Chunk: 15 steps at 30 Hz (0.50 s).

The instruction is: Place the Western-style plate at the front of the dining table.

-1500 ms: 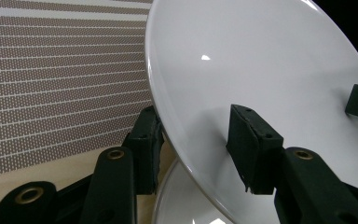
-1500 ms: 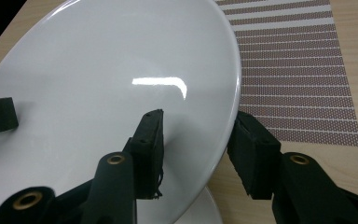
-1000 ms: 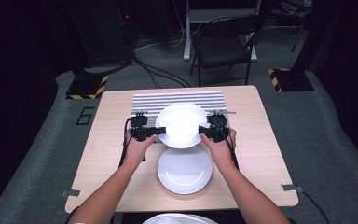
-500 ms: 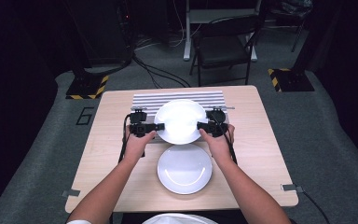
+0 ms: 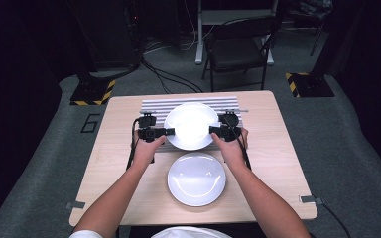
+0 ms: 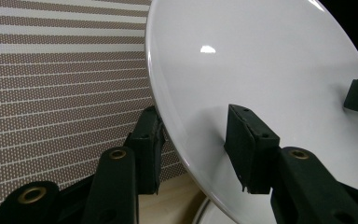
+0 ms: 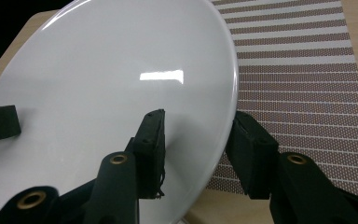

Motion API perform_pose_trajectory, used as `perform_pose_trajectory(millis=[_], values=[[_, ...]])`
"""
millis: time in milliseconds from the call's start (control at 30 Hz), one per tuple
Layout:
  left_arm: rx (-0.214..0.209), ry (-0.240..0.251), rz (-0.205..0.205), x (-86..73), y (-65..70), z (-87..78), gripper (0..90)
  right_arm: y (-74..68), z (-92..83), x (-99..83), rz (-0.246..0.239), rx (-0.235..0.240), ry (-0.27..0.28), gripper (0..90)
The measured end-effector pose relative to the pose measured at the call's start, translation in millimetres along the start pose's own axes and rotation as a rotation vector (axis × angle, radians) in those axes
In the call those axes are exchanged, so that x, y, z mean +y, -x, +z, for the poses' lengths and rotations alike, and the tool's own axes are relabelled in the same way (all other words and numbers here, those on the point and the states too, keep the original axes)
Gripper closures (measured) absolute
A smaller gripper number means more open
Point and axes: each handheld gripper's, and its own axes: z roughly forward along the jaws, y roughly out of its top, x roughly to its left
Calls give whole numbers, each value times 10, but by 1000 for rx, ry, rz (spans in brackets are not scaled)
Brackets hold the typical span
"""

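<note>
A white plate (image 5: 191, 126) hangs tilted over the striped mat (image 5: 149, 105) at the table's far side. My left gripper (image 5: 167, 132) is shut on its left rim and my right gripper (image 5: 212, 132) on its right rim. In the left gripper view the plate (image 6: 261, 70) sits between the jaws of the left gripper (image 6: 196, 121), one pad under it and one on its face. The right gripper view shows the same hold by the right gripper (image 7: 199, 123) on the plate (image 7: 112, 93). A second white plate (image 5: 196, 178) lies flat on the table nearer the person.
The wooden table (image 5: 114, 163) has bare room to the left and right of the plates. Behind it on the grey floor stand a folding chair (image 5: 238, 49) and two stand bases with hazard stripes (image 5: 92, 91), with cables running between them.
The held plate and both grippers have shifted a little away from the person, off the near plate and further over the mat. The grip on both rims is unchanged.
</note>
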Motion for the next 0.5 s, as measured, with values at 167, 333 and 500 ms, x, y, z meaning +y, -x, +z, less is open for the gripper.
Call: perform_pose_trajectory(millis=[167, 333, 500], values=[[-2, -5, -6, 7, -37, 46, 568, 23, 59, 30, 12, 3, -10, 575], [-11, -1, -29, 25, -81, 70, 573, 34, 99, 40, -2, 5, -9, 575], [-8, 1, -26, 33, -113, 84, 573, 17, 149, 59, -2, 2, -14, 576]])
